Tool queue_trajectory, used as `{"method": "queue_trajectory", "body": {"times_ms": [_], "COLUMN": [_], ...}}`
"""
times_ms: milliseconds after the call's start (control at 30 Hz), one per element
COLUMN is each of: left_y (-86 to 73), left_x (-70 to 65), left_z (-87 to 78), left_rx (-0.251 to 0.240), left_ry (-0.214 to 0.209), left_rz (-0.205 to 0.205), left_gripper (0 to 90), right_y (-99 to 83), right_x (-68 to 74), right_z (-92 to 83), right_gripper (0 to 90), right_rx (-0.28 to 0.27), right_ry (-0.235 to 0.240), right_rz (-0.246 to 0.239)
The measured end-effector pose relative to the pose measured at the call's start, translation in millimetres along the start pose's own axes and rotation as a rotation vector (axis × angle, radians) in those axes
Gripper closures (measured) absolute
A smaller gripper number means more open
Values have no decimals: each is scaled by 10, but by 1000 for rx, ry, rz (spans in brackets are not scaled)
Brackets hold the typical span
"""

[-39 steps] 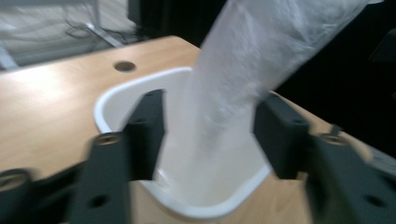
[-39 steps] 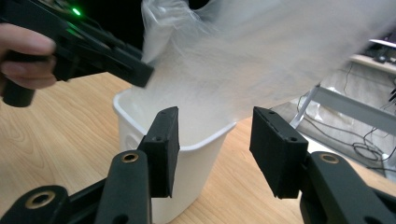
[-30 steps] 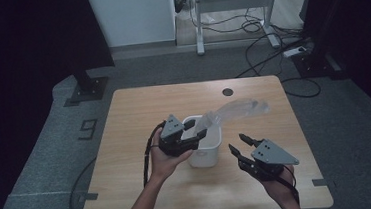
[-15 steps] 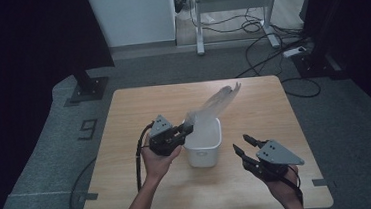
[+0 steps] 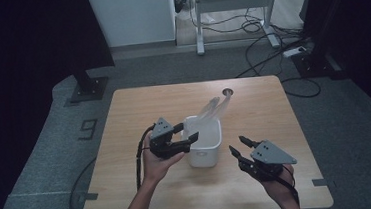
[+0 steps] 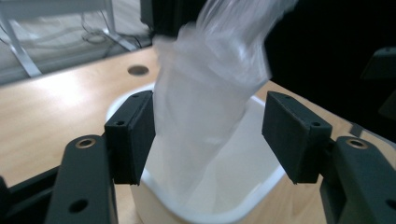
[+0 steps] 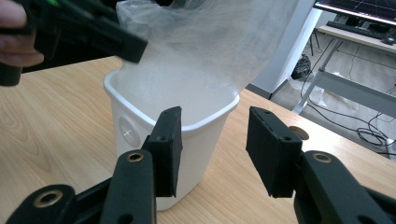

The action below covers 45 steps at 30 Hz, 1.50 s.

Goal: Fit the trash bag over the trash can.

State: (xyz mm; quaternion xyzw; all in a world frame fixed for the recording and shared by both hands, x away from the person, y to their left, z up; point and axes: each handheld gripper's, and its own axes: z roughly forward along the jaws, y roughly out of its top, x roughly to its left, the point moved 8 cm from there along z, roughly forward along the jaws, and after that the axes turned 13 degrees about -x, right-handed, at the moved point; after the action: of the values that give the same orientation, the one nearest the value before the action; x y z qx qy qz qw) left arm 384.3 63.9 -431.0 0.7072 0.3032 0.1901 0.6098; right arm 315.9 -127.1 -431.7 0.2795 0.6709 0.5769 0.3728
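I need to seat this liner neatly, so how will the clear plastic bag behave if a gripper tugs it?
The plastic bag is thin, see-through and crumpled, so probably floppy and very light. Its top leans out past the white bin, so it likely won't stay put. The film looks smooth, possibly slippery between pads.

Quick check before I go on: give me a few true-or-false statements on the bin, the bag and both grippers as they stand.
1. The white bin stands upright on the wooden table. True.
2. The clear plastic bag lies flat on the table beside the bin. False: it sticks up out of the bin.
3. The left gripper is clamped on the bag. False: its jaws have just been opening and stand apart around the bag.
4. The right gripper is open and holds nothing. True.
5. The bin lies tipped over. False: upright.
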Motion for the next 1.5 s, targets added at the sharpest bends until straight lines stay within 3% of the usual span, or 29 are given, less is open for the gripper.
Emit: {"method": "queue_trajectory", "body": {"times_ms": [67, 133, 200, 233, 300, 333, 433, 600, 667, 833, 1100, 1267, 1500], "left_y": [47, 78, 86, 79, 35, 35, -37, 10, 95, 271, 330, 387, 517], "left_x": [-8, -7, -4, 7, 14, 14, 19, -3, -24, -18, 150, 221, 134], "left_z": [-1, -1, 5, 10, 11, 11, 0, -57, -118, -199, -77, 18, 129], "left_rx": [-16, -26, -26, -29, -17, -17, -2, -22, -51, -88, -59, -40, -34], "left_ry": [-1, 2, -6, -13, -43, -43, -35, -25, -36, -32, -5, -25, -69], "left_rz": [-1, 1, 1, -3, -16, -16, -18, -21, -16, -5, -23, -32, -6], "left_gripper": [351, 423, 567, 567, 715, 721, 661, 336, 315, 314, 364, 377, 377], "right_y": [3, 7, 12, 13, 13, 13, 2, -4, 0, -7, -7, -11, -27], "right_x": [8, 8, 1, -3, -18, -18, -18, -3, 2, 12, 15, -3, -7], "right_z": [-14, -27, -39, -41, -47, -47, -44, -32, -30, -27, -36, -43, -57], "right_gripper": [548, 548, 548, 547, 548, 548, 548, 548, 548, 547, 546, 545, 545], "right_rx": [-1, -4, -5, -6, -7, -7, -6, -3, -5, -7, -7, -6, -4], "right_ry": [2, 2, 1, 0, -2, -2, -1, 2, 3, 4, 4, 0, -2], "right_rz": [-1, -3, -3, -2, 0, 0, 1, 1, 1, 3, -1, 0, 2]}}
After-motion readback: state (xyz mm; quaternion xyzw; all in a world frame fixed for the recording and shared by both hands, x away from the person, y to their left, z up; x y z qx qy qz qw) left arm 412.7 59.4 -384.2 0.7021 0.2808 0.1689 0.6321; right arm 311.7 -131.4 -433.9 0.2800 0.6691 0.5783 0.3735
